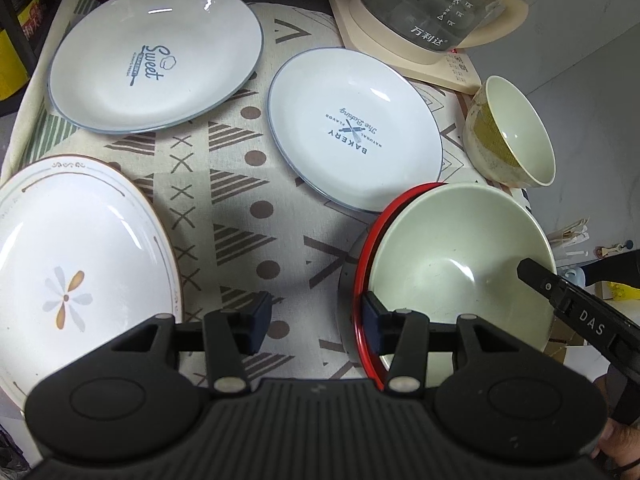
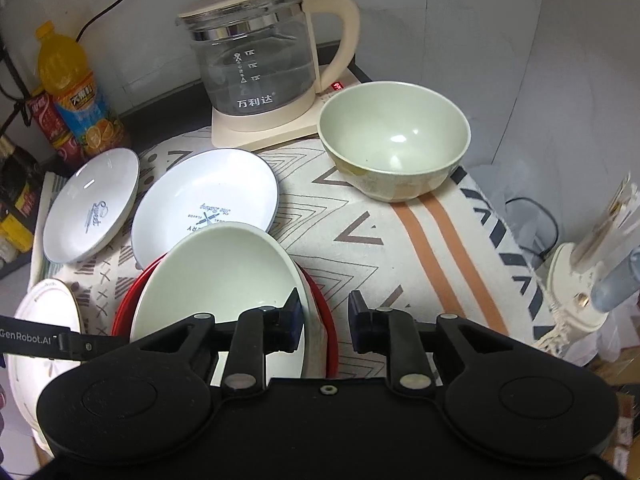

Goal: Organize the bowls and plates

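Note:
A large pale green bowl (image 1: 448,248) (image 2: 216,276) rests inside a red dish (image 1: 362,280) (image 2: 330,320) at the near right of the cloth. My right gripper (image 2: 326,314) straddles their near rim, one finger inside the bowl and the other outside with a visible gap, so it is open. My left gripper (image 1: 316,314) hangs open over bare cloth, its right finger beside the red rim. A "Sweet" plate (image 1: 156,60), a "Bakery" plate (image 1: 352,128), an oval flower plate (image 1: 80,264) and a small green bowl (image 1: 516,136) (image 2: 396,140) lie apart.
A glass kettle (image 2: 256,60) on its cream base stands at the back. Drink bottles (image 2: 72,88) crowd the back left corner. The patterned cloth (image 2: 400,248) drops off at the right edge, beside a white stand (image 2: 576,280).

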Available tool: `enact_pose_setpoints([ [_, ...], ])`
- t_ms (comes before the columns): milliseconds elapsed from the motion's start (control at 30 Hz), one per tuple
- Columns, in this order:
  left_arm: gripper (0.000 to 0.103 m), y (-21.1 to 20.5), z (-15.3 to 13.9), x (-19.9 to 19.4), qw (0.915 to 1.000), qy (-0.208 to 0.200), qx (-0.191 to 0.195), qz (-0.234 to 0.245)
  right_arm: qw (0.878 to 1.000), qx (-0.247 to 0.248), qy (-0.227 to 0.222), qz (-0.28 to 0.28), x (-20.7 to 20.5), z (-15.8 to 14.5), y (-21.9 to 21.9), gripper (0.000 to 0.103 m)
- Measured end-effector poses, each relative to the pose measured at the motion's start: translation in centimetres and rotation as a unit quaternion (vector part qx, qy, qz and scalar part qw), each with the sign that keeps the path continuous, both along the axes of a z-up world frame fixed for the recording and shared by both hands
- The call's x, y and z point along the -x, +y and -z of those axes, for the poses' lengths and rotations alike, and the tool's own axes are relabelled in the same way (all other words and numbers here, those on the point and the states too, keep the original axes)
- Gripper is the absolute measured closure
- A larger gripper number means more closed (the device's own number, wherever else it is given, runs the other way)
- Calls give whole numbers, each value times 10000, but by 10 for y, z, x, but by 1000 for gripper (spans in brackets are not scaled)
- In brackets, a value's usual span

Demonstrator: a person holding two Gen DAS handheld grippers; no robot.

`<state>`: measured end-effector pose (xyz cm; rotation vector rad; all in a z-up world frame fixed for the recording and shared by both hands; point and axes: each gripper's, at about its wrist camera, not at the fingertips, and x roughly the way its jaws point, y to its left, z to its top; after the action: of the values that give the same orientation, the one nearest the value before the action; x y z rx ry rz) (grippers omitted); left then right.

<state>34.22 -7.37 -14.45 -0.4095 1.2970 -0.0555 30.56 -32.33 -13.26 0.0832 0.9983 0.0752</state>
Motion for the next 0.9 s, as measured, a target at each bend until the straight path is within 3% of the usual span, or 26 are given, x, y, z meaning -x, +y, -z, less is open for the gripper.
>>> enact_pose_setpoints([
  [333,56,-2,-9,2,9998,-37,-189,2,9974,-580,385,184,0,22,-17,81],
  [533,56,-4,-14,2,9996,19,-284,5,9957,-823,401,103,-1,14,-20,78],
  [700,55,-8,-27,-3,9999,-105,-23,79,9943,-1053,190,-39,-1,-3,-18,77],
  [767,47,-14,-32,-6,9997,-191,-65,159,9925,-1218,142,-6,-2,-7,-21,73],
  [900,46,-24,-34,-17,9993,-211,-113,293,9903,-1385,-25,125,-7,-12,-29,63],
])
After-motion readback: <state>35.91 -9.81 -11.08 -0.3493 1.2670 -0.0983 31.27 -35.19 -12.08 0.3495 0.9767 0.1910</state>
